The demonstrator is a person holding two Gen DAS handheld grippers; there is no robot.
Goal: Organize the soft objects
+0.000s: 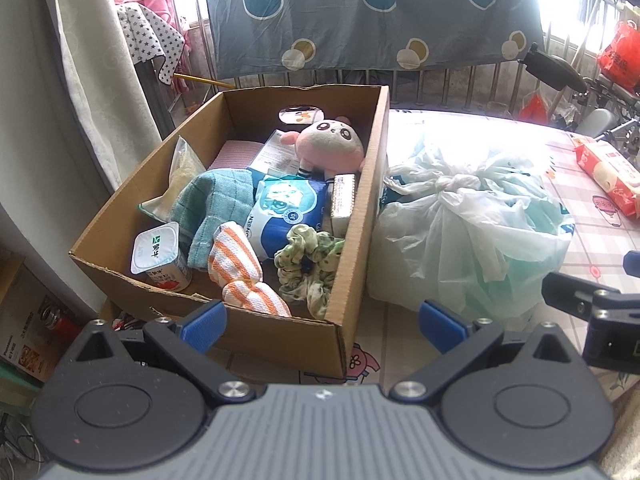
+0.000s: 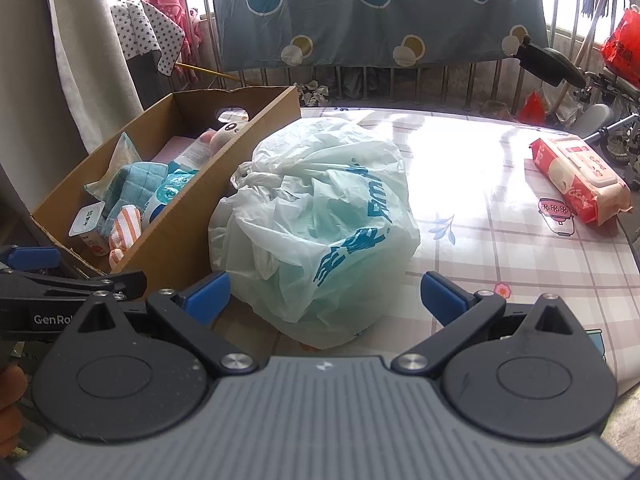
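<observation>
A cardboard box holds a pink plush toy, a teal cloth, an orange striped cloth, a green scrunchie, a blue wipes pack and a yogurt cup. A tied white plastic bag lies right of the box. My left gripper is open and empty before the box's near wall. My right gripper is open and empty, just short of the bag.
A red wipes pack lies at the table's far right. The checked tablecloth is bare between it and the bag. A railing with a hung spotted sheet runs behind. A curtain hangs at left.
</observation>
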